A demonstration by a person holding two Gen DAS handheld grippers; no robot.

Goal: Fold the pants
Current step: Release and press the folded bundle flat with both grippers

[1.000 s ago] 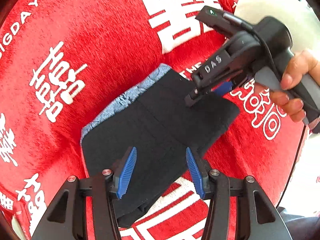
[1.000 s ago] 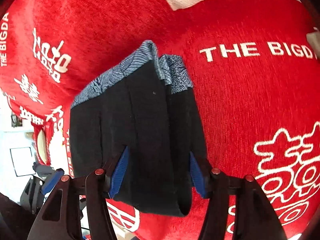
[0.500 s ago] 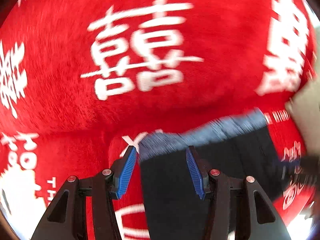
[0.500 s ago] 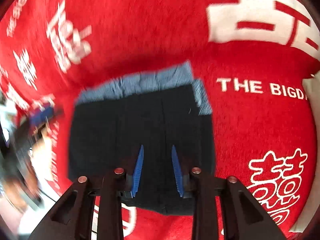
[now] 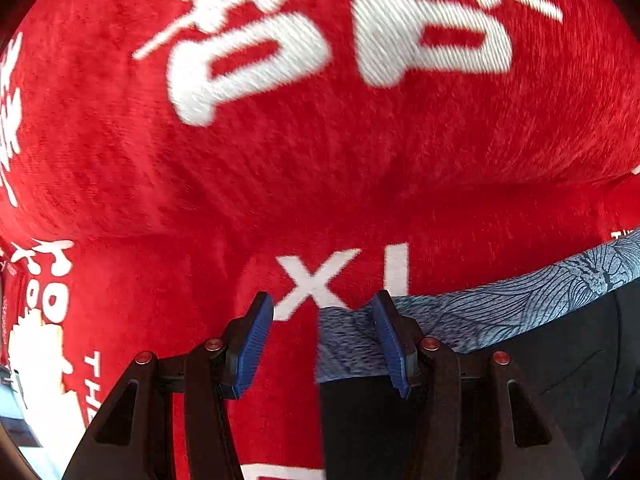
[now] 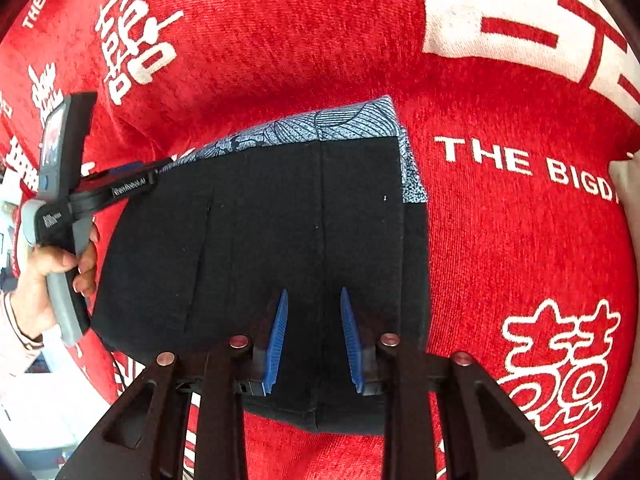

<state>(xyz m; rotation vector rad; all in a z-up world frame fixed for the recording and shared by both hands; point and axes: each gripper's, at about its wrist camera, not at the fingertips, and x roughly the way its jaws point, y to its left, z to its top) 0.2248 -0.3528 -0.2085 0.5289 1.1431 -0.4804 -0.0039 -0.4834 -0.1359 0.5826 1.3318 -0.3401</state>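
Note:
Folded black pants (image 6: 280, 220) lie flat on a red cloth (image 6: 280, 40), their blue patterned waistband (image 6: 340, 124) at the far edge. My right gripper (image 6: 312, 340) points down over the near edge. Its jaws are closing with black fabric between the blue pads, which do not visibly pinch it. In the left wrist view my left gripper (image 5: 322, 340) stands open at the waistband (image 5: 520, 300). The waistband's left corner lies between its fingers, against the right one. From the right wrist view, the left gripper (image 6: 158, 170) reaches the pants' far left corner, held by a hand (image 6: 48, 276).
The red cloth (image 5: 320, 180) bears large white characters and lettering and spreads all around the pants. A white object (image 6: 628, 176) shows at the right edge. Past the cloth's left edge is a bright floor (image 6: 48, 400).
The left gripper swung from over the pants' middle to the waistband's left corner and dropped closer to the cloth. The right gripper's jaws narrowed over the near edge of the pants.

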